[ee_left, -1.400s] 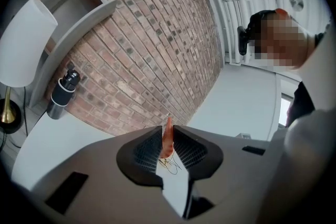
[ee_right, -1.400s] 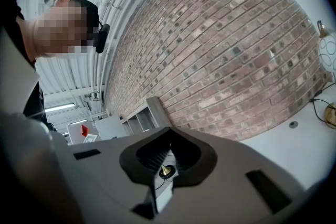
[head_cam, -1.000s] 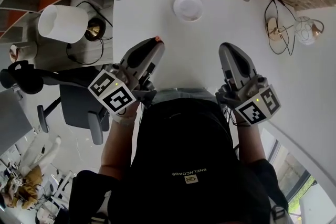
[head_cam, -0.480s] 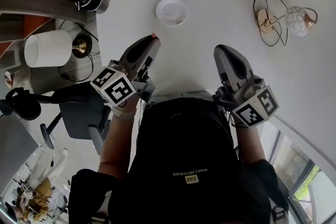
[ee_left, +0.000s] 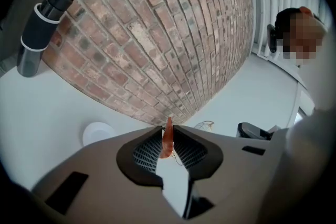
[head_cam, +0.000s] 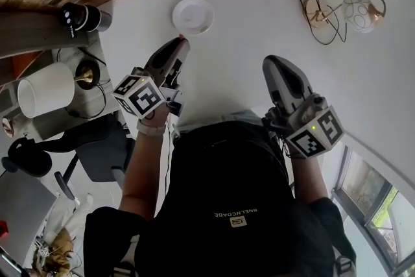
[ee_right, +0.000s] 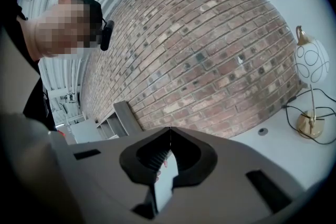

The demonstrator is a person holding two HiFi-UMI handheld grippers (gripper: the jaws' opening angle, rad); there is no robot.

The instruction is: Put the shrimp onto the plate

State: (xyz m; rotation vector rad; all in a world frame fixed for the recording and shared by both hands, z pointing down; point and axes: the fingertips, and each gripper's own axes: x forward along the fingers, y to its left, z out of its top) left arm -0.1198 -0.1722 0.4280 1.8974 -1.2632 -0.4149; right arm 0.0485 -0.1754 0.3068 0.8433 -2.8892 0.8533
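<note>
the left gripper (head_cam: pixel 182 42) has moved up right beside the plate (head_cam: pixel 192 15) with the shrimp (ee_left: pixel 167 139) pinched in its jaws, right gripper (head_cam: pixel 272 65) closed on nothing, and letting go this early would probably dump it on the table (head_cam: pixel 246 23) just short of the rim.
</note>
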